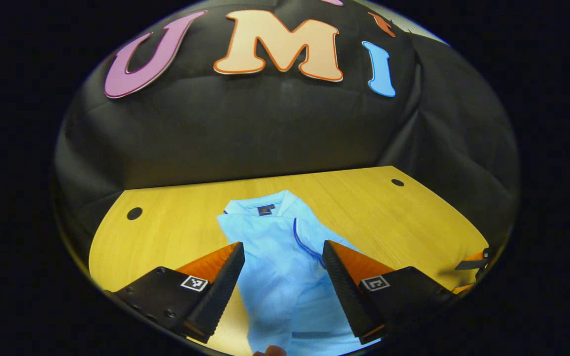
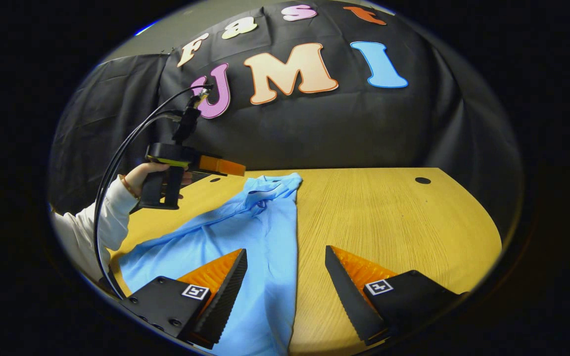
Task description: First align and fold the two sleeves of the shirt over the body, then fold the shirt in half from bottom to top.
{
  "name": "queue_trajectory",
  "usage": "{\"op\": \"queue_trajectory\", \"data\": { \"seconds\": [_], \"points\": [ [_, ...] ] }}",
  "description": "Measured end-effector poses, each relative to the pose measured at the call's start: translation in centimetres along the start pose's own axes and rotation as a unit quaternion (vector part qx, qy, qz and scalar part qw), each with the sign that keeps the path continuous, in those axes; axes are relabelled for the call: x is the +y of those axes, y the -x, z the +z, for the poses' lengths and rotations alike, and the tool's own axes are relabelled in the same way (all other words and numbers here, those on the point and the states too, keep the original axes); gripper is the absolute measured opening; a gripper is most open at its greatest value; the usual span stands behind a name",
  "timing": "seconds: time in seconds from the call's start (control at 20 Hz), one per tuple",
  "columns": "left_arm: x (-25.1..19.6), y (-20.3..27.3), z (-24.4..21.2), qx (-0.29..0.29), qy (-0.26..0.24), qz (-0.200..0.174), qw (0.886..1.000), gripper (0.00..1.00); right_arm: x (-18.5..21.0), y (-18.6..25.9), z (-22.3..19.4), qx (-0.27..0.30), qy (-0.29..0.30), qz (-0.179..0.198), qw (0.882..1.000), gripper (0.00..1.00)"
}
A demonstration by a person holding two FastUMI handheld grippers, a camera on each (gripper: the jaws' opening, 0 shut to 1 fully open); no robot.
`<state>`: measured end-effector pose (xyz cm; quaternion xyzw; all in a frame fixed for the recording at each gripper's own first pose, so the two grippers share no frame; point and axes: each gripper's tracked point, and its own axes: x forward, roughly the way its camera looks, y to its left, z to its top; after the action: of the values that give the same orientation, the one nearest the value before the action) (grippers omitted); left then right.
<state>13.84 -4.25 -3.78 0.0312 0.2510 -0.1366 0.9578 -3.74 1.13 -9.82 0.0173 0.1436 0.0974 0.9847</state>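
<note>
The table (image 2: 389, 217) carries the light blue shirt (image 1: 285, 267), lying flat with its collar toward the booth wall. Its sleeves appear drawn over the body, though one fold looks loose and slanted. The left gripper (image 1: 283, 277) hangs above the shirt's lower body, fingers spread, holding nothing. The right gripper (image 2: 285, 282) hangs over the shirt's side edge, likewise spread and empty. Risk: pinching one layer at the hem could drag a sleeve out during the bottom-to-top fold.

Right tool (image 2: 285, 284) hangs wide apart above the blue shirt (image 2: 265, 232) on the table (image 2: 389, 217).
</note>
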Motion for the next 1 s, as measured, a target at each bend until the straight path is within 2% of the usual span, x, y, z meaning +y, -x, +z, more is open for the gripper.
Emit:
{"op": "queue_trajectory", "data": {
  "seconds": [0.1,0.2,0.45,0.55,0.6,0.65,0.85,1.0],
  "points": [
    [1.2,3.2,-1.4,-0.007,-0.001,0.012,1.000,0.96,0.4,0.8,-0.8,0.006,0.015,0.008,1.000,0.98],
    [1.5,6.7,-3.2,-0.008,0.007,0.007,1.000,0.96,1.0,1.7,-1.9,0.015,0.023,0.021,0.999,0.98],
    [0.8,14.6,-8.2,-0.008,0.006,0.000,1.000,0.95,1.7,4.1,-4.0,0.031,0.018,0.042,0.998,0.98],
    [-0.1,17.0,-10.5,-0.002,0.004,-0.002,1.000,0.95,1.8,5.1,-4.5,0.033,0.023,0.039,0.998,0.98],
    [-0.8,18.0,-11.8,0.002,0.004,-0.007,1.000,0.96,2.0,5.5,-4.9,0.035,0.026,0.038,0.998,0.94],
    [-1.4,19.0,-13.0,0.007,0.006,-0.012,1.000,0.95,2.2,5.9,-5.3,0.037,0.029,0.039,0.998,0.98],
    [-3.5,21.5,-17.3,0.023,0.009,-0.021,0.999,0.95,3.8,7.2,-7.4,0.046,0.040,0.048,0.997,0.98],
    [-3.8,22.2,-20.6,0.051,-0.001,-0.016,0.999,0.96,3.6,8.4,-8.5,0.057,0.054,0.036,0.996,0.98]
  ]
}}
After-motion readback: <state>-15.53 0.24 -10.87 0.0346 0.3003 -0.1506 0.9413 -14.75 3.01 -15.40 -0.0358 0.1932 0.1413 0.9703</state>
